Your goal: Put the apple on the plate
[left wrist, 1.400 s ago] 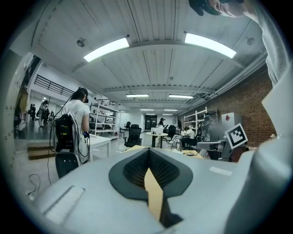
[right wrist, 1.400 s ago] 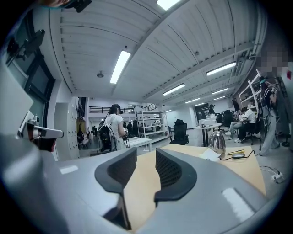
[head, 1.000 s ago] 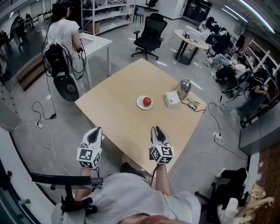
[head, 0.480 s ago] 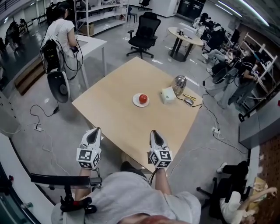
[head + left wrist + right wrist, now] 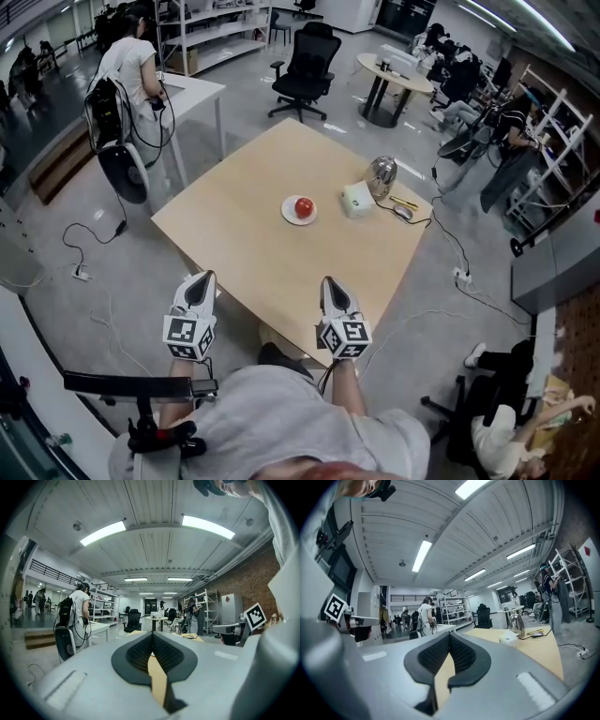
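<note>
A pale wooden table point(image 5: 253, 246) is being seen from above, with one corner pointing toward the person. Near its middle a small round white plate point(image 5: 290, 215) is lying. The apple point(image 5: 304, 206) is already being borne by it. The apple is red, round and glossy, with a light glint, and is sitting toward the plate's right side.

A black office chair point(image 5: 305, 67) is standing well beyond the far corner. The left gripper point(image 5: 200, 280) and right gripper point(image 5: 333, 284) are being held level at the near edge, well apart from the plate, with bare tabletop between. The left gripper's jaws are pressed together on nothing. The right gripper's jaws have just been closing and are now meeting, with nothing between them.

Toward the right corner a shiny metal kettle point(image 5: 382, 175) is standing, with a white box point(image 5: 356, 199) just beside it on the plate's side. A dark mouse point(image 5: 403, 213) is lying near them. The thin yellow item next to the mouse is too small to be made out.
</note>
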Demonstrator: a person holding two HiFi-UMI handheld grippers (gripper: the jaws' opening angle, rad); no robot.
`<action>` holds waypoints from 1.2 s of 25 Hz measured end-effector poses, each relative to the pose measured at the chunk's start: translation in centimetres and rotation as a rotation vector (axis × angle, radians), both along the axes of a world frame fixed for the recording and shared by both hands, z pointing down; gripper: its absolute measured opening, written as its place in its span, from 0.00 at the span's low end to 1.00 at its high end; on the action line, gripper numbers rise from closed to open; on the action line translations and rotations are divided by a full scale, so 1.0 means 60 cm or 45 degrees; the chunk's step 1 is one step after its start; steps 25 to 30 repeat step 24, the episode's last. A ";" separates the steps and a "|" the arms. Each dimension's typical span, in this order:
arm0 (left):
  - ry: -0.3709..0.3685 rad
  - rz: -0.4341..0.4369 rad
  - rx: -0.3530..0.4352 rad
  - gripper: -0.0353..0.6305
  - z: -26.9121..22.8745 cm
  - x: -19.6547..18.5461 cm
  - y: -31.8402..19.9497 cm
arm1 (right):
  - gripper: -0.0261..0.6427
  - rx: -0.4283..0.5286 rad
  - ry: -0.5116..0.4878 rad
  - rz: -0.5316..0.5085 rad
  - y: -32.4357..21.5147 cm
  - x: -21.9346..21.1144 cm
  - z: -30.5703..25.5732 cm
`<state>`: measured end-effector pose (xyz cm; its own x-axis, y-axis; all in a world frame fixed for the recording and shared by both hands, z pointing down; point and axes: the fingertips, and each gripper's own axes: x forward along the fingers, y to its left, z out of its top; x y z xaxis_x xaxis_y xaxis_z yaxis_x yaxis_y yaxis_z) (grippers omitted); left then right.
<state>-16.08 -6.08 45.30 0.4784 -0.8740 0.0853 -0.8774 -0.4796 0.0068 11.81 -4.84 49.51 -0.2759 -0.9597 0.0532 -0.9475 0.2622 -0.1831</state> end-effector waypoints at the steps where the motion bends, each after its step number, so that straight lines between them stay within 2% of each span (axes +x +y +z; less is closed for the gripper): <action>1: 0.000 0.002 0.000 0.08 0.000 0.000 0.000 | 0.05 -0.004 0.004 -0.004 0.001 -0.002 0.001; 30: -0.003 0.011 -0.007 0.08 0.007 0.008 0.002 | 0.05 -0.016 0.004 -0.008 0.008 -0.007 0.011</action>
